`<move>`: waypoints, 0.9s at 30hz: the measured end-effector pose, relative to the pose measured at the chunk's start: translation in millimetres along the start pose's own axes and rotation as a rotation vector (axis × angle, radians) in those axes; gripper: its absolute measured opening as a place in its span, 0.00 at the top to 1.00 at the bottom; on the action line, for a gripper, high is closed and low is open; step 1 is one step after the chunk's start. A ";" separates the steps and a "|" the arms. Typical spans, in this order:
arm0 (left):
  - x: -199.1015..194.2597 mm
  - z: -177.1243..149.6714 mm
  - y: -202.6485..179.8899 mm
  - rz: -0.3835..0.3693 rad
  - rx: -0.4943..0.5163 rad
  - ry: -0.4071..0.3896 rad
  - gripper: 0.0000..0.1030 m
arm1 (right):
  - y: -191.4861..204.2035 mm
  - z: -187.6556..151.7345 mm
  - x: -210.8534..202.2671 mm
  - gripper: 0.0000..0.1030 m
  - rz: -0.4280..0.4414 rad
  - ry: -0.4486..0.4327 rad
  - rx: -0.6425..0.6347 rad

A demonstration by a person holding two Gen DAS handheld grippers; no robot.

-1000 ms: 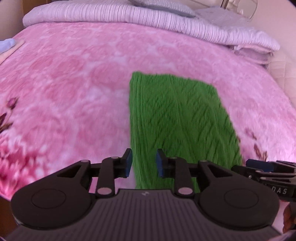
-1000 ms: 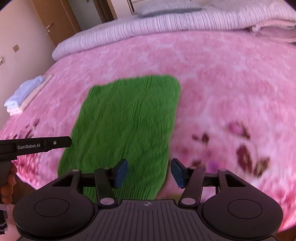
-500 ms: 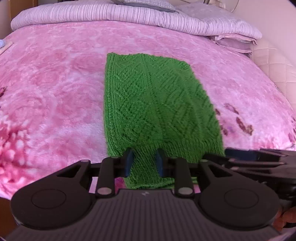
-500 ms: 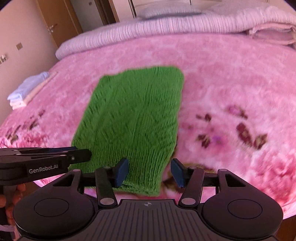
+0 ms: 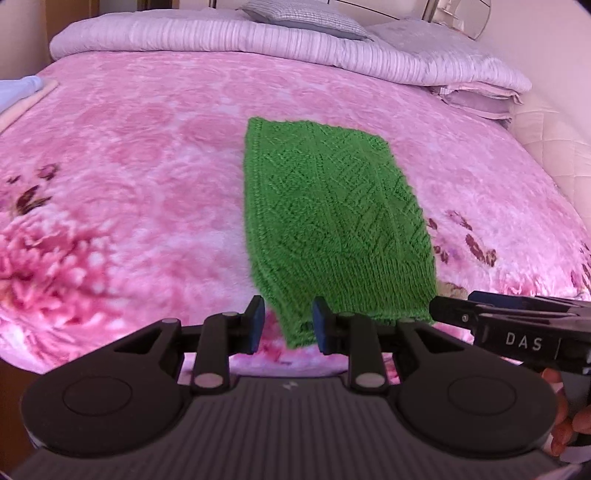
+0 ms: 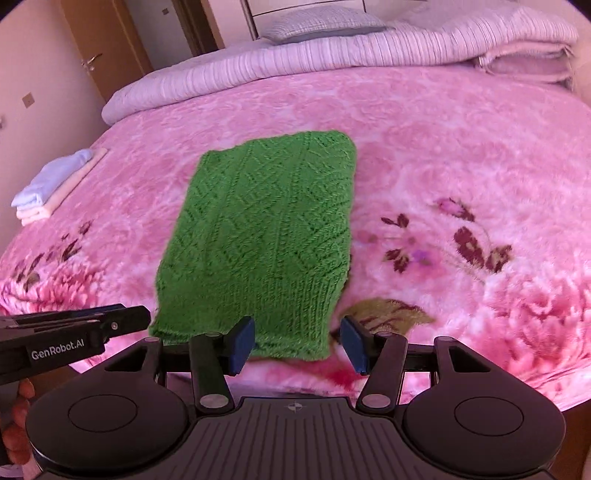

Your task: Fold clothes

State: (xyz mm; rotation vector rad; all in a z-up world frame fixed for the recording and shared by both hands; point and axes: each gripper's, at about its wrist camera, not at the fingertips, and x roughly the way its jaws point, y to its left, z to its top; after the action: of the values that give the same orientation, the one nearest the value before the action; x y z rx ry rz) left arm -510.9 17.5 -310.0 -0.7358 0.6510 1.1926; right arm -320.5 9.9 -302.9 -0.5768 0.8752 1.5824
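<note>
One green knitted garment (image 5: 334,225) lies flat on the pink floral blanket (image 5: 140,177), folded into a long rectangle that runs from the middle of each frame down toward the lower edge. Two grippers are in view, one per hand. The left gripper (image 5: 287,325) sits at the bottom centre of the left wrist view, its two blue-padded jaws apart, with the near left corner of the garment hanging between them; whether the pads touch the knit cannot be told. The right gripper (image 6: 297,345) sits at the bottom centre of the right wrist view, jaws set wider apart, the garment's near hem just ahead of the gap and overlapping the left pad. Each gripper also shows in the other's view as a black bar at the lower side edge. At the top of both frames lies one rolled striped duvet (image 6: 332,51) with one grey pillow (image 6: 325,24) behind it. One small stack of folded pale cloths (image 6: 51,184) rests at the left edge of the right wrist view, well apart from the garment.
</note>
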 end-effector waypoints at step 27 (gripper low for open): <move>-62.8 -35.7 -32.9 0.069 0.081 -0.042 0.69 | -0.6 -37.7 -56.4 0.46 -0.026 -0.080 0.009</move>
State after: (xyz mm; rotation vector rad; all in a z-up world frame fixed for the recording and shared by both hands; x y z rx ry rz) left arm -496.9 -53.5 -277.4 -0.6228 0.6903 1.2341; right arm -312.4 -54.1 -282.1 -0.5134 0.8110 1.5667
